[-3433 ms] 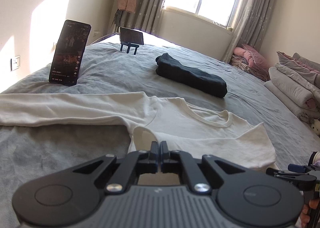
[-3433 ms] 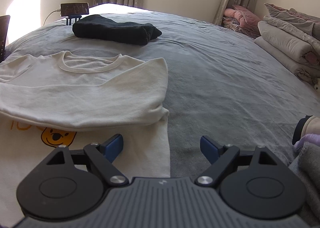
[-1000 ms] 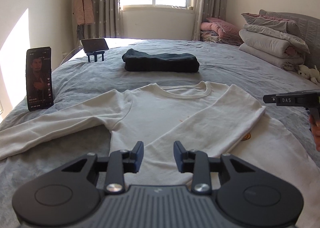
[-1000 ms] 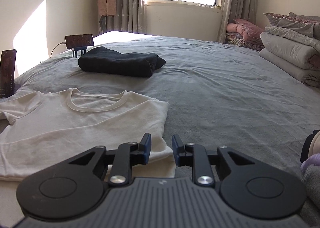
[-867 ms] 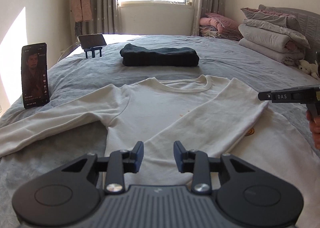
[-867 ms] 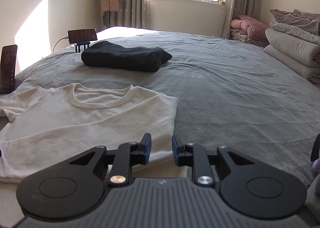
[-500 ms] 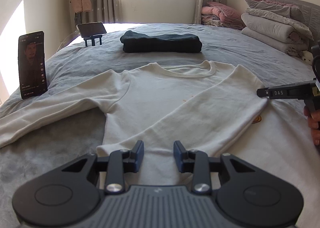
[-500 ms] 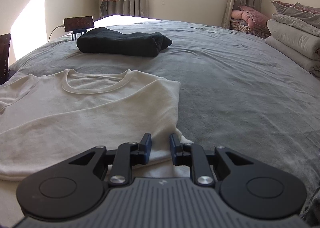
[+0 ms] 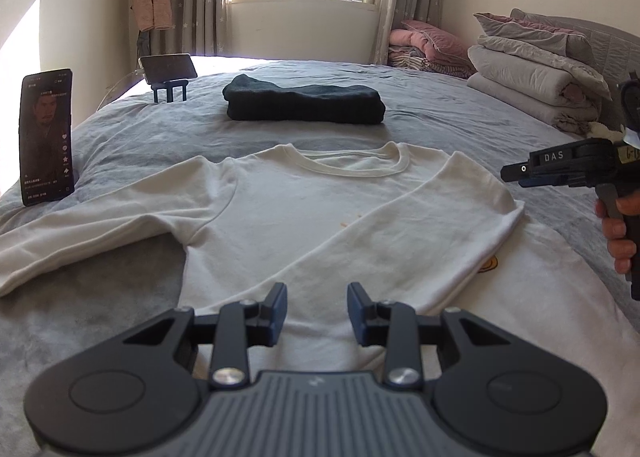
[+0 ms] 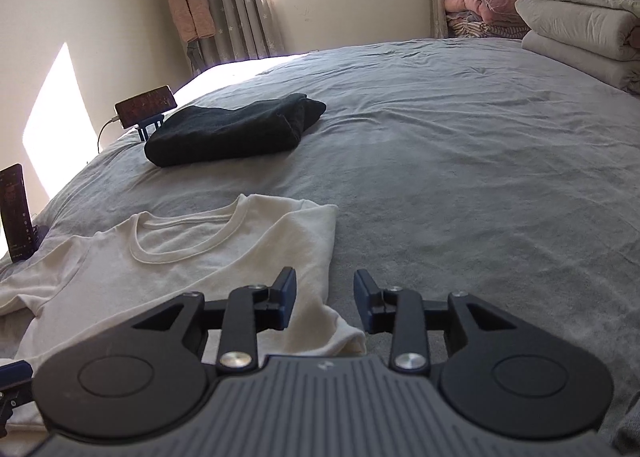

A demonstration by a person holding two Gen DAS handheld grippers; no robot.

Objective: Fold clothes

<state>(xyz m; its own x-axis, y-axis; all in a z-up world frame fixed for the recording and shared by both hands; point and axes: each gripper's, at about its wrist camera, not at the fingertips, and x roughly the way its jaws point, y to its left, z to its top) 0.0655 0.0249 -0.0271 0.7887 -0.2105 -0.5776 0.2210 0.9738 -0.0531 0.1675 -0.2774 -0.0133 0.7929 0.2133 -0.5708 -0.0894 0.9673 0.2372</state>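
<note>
Cream long-sleeved cotton shirt (image 9: pixel 304 217) lay flat on the grey bedspread (image 10: pixel 460 161), one sleeve crossed over its chest, likely mid-fold. Left gripper (image 9: pixel 316 307) hovered parted and empty; right gripper (image 10: pixel 325 303) had just been opening, holding nothing.

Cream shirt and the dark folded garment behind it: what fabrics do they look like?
The cream shirt looks like soft matte knit, probably cotton jersey: ribbed neckband, limp creases, no sheen. The dark folded garment looks like a thicker knit: it holds a bulky fold with faint ribbing. The fibre of either cannot be told.
</note>
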